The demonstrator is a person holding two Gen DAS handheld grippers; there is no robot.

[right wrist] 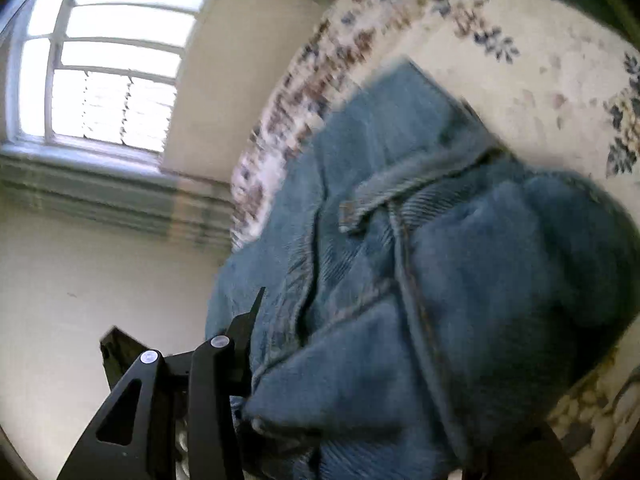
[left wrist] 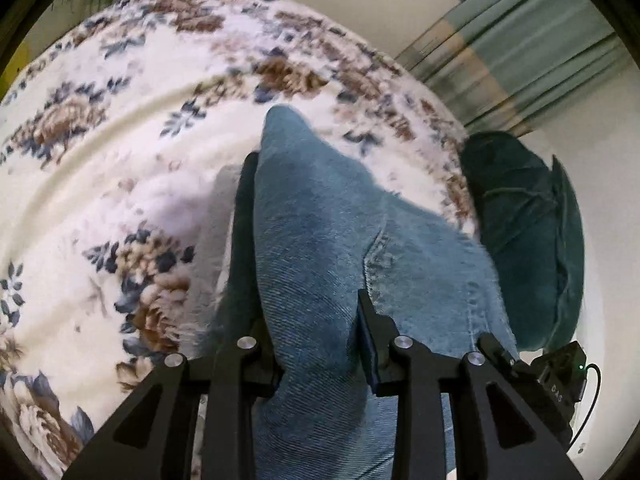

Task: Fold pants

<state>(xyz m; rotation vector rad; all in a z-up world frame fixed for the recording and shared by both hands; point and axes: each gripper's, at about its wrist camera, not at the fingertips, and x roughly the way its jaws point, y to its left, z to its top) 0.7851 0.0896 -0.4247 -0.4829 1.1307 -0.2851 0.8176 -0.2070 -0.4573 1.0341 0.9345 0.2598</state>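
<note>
Left wrist view: the left claw is clamped on a fold of the blue denim pants. The cloth is pinched between its two black fingers and rises past them to a peak on the far side, then falls away to the right and back under the camera. Below it lies the bed, under a floral blanket, cream with brown and blue flowers. At the bed's right edge sits a dark teal cushion, apart from the pants. Striped curtains hang at the far right.

Right wrist view: the picture is blurred. Most of the pants bulk up directly ahead and to the right of the right claw, bunched, with a seam running from near to far and what looks like the waistband crossing farther off. Only the left finger shows, its tip against the denim; the other is hidden behind the cloth, so I cannot tell whether this claw grips or stands apart. The blanket lies beyond, and a window is at the far left.

The garment's long axis seems to run away from both claws toward the bed's far side. As a judgement, the fold turns on carrying the held edge along that axis, and the left claw alone has a sure hold.
</note>
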